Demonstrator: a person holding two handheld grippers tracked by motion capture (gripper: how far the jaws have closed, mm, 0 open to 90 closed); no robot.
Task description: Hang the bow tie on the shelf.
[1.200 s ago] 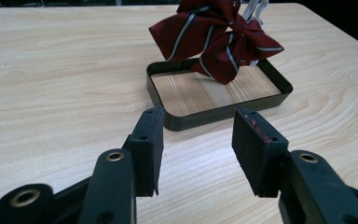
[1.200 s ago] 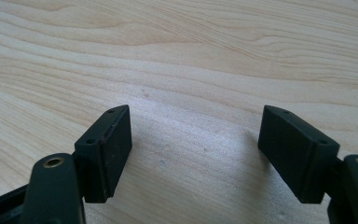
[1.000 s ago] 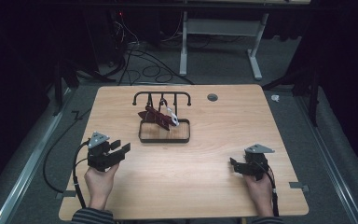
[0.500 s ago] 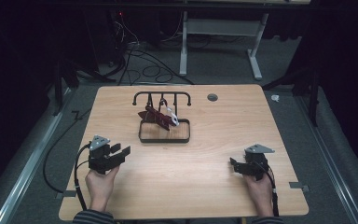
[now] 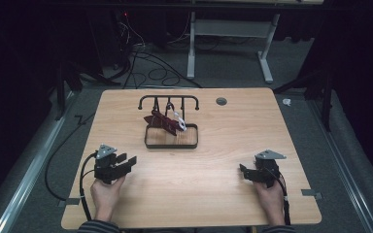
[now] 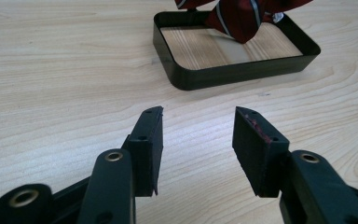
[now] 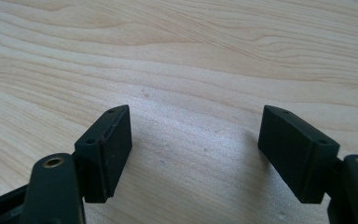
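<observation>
Grippers rest low at the near edge of the pale wood-grain table [image 5: 209, 194], well apart, a parked posture by my judgement. The left black two-jaw gripper [image 6: 198, 128] is spread and empty; the right black two-jaw gripper [image 7: 195, 133] is spread wider, over bare wood. Farther off, a dark red striped fabric tie [image 6: 240, 16] drapes from a black metal hook rack [image 5: 169, 101] into its dark rounded-rectangle tray [image 6: 242, 72].

My high view looks down and forward over the whole counter [image 5: 213, 204]. Left gripper view sits low, facing the tray [image 6: 242, 74], shared with high. Right gripper view: close on bare wood.
</observation>
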